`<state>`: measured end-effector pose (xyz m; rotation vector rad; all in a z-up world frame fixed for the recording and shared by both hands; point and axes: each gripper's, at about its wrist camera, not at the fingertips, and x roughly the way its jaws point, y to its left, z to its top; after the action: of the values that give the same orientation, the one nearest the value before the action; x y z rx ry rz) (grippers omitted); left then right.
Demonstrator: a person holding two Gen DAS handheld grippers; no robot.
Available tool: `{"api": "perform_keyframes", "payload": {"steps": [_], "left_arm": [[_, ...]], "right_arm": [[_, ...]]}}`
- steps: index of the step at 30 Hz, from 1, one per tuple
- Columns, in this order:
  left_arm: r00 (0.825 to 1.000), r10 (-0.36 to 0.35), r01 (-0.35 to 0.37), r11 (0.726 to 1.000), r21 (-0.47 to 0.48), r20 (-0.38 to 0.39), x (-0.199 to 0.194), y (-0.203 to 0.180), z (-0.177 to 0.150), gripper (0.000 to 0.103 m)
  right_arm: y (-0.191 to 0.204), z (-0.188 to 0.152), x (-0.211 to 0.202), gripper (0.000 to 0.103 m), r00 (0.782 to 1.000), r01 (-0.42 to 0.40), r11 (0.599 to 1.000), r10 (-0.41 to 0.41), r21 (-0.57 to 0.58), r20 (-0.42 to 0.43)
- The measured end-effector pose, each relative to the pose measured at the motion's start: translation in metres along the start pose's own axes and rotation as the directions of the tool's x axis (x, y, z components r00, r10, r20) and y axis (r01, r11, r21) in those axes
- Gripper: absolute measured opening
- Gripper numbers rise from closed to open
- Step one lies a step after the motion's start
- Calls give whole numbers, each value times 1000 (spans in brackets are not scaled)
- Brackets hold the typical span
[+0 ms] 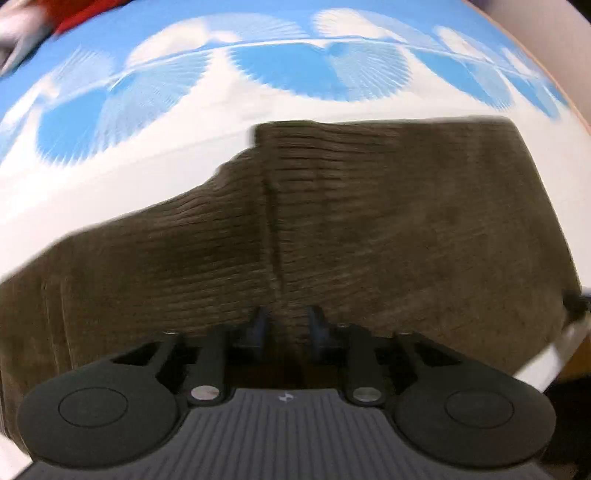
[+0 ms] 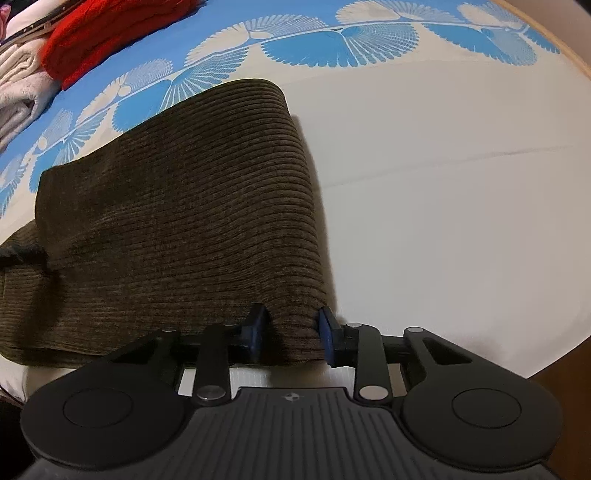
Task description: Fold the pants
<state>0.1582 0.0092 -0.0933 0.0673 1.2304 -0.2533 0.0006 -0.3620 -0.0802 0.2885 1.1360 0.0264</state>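
Note:
The brown corduroy pants (image 1: 369,221) lie folded on a white and blue patterned sheet (image 1: 184,177). In the left wrist view my left gripper (image 1: 287,325) is shut on the near edge of the pants beside a vertical fold line; the frame is blurred. In the right wrist view the pants (image 2: 184,206) stretch away to the left. My right gripper (image 2: 291,328) has its blue pads (image 2: 325,332) closed on the near right corner of the fabric, at the folded edge.
A red knit garment (image 2: 110,33) and pale folded cloths (image 2: 18,85) lie at the far left of the bed. The white sheet (image 2: 461,184) spreads to the right of the pants. The bed's edge runs near my right gripper, with brown floor (image 2: 565,380) beyond.

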Motion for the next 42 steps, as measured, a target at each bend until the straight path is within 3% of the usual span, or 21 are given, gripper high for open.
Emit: {"api": "perform_keyframes", "payload": {"steps": [2, 4, 7, 18, 25, 32, 35, 37, 38, 42], "left_arm": [[998, -29, 32, 998, -61, 56, -14, 12, 8, 32], [993, -39, 50, 994, -95, 115, -25, 19, 10, 32], [989, -74, 91, 987, -132, 127, -27, 20, 11, 32], [990, -57, 61, 998, -28, 128, -38, 6, -5, 33], [988, -85, 87, 996, -6, 126, -37, 2, -5, 33], [990, -121, 112, 988, 110, 74, -29, -22, -12, 33], [998, -63, 63, 985, 160, -5, -14, -32, -18, 32], [997, -18, 31, 984, 175, -77, -3, -35, -23, 33], [997, -18, 30, 985, 168, -73, -4, -35, -23, 34], [998, -56, 53, 994, 94, 28, -26, -26, -15, 43]], "right_arm": [[-2, 1, -1, 35, 1000, -7, 1000, 7, 21, 7], [-7, 4, -3, 46, 1000, -21, 998, 19, 64, 20], [-10, 6, -2, 65, 999, -18, 995, 15, 97, 29], [17, 7, 10, 66, 999, 35, 998, -35, 51, 4], [16, 6, 15, 73, 998, 56, 996, -56, 73, 1], [16, 4, 15, 73, 998, 55, 996, -56, 73, 4], [15, 4, 15, 72, 999, 50, 996, -50, 76, 2], [14, 3, 16, 64, 1000, 25, 996, -25, 89, -2], [14, 3, 15, 63, 1000, 26, 996, -26, 88, 0], [13, 3, 8, 40, 999, 20, 995, -23, 95, 30]]}}
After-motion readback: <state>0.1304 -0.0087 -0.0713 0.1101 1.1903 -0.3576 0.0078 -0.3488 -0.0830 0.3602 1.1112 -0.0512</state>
